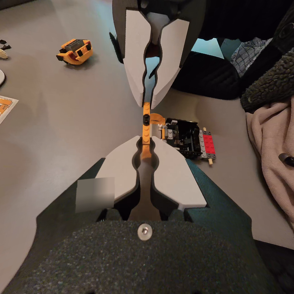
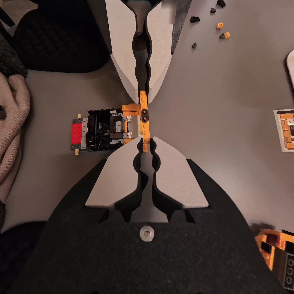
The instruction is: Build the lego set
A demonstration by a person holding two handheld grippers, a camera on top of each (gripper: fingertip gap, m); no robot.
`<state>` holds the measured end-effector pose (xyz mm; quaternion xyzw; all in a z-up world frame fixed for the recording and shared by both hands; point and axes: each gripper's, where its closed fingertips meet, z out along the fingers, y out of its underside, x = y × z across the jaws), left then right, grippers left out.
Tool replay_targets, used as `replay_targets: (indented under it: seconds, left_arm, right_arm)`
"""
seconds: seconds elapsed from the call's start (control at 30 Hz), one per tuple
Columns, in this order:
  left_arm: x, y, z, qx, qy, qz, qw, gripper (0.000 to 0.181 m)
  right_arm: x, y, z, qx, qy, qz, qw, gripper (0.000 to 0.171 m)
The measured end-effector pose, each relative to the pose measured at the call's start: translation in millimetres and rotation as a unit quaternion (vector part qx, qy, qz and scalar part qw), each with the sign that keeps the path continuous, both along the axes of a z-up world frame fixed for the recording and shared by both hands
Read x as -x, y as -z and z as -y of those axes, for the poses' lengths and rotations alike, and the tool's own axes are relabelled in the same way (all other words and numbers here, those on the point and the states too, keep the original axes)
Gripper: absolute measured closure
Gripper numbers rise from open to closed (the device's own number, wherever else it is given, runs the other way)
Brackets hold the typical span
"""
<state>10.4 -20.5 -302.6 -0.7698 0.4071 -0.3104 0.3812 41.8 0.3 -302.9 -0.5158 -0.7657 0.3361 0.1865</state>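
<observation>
Grey counter [image 1: 79, 143] with both claws, left claw [image 1: 146, 140] and right claw [image 2: 145, 140], clamped on opposite ends of a long orange studded plastic plate [image 1: 146, 132] at the black-and-red car chassis [image 1: 187, 140], looks light, stiff, pop-off prone, so gripping the ends seems smart.

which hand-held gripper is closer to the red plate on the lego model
Neither, as far as I can tell. The left hand-held gripper and right hand-held gripper pinch opposite ends of the orange strip, and the red plate lies off to its side, about level with its middle.
</observation>
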Motion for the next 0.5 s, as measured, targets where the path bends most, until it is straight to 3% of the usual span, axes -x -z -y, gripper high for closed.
replay_targets:
  seconds: [0.5]
  left_arm:
    - [8, 9, 5, 0.057, 0.027, -0.034, 0.997, 0.172]
  right_arm:
    - [-3, 12, 2, 0.003, -0.018, 0.071, 0.997, 0.164]
